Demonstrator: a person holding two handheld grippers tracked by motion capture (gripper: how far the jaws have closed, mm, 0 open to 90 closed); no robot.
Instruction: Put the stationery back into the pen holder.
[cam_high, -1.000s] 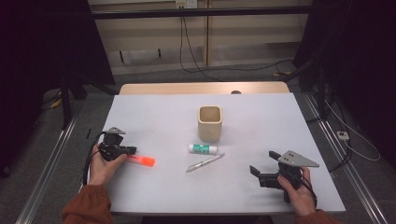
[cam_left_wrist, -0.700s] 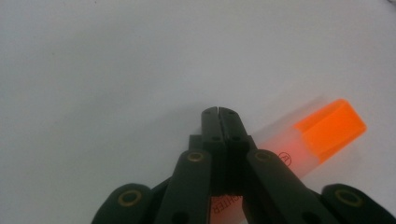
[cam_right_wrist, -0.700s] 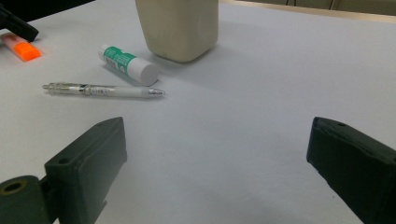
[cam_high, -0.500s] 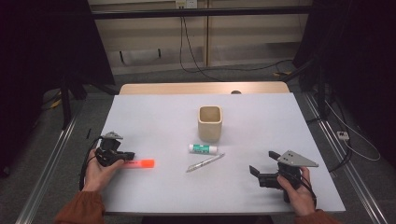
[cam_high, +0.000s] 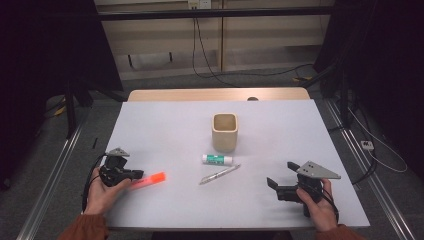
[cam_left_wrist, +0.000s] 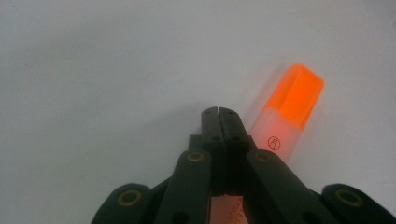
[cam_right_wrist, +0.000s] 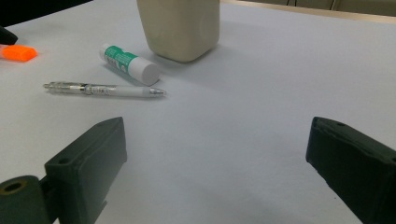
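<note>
An orange highlighter (cam_high: 150, 180) lies on the white table (cam_high: 165, 125) at the near left. My left gripper (cam_high: 139, 175) rests over its near end, jaws shut tip to tip. In the left gripper view the highlighter (cam_left_wrist: 292, 107) runs under and to the right of the shut jaws (cam_left_wrist: 218, 112), not between them. A beige square cup (cam_high: 225, 131) stands mid-table. In front of it lie a green-and-white glue stick (cam_high: 217, 159) and a clear pen (cam_high: 220, 174). My right gripper (cam_high: 282, 174) sits at the near right, open and empty (cam_right_wrist: 215, 140), facing the pen (cam_right_wrist: 102, 89), glue stick (cam_right_wrist: 128, 63) and cup (cam_right_wrist: 180, 25).
A wooden strip (cam_high: 215, 94) borders the table's far edge. Cables trail over the floor behind. Metal rails (cam_high: 55, 175) run along both sides of the table.
My left gripper has drawn back toward the near edge and slightly left, along the highlighter. The right gripper has stayed put.
</note>
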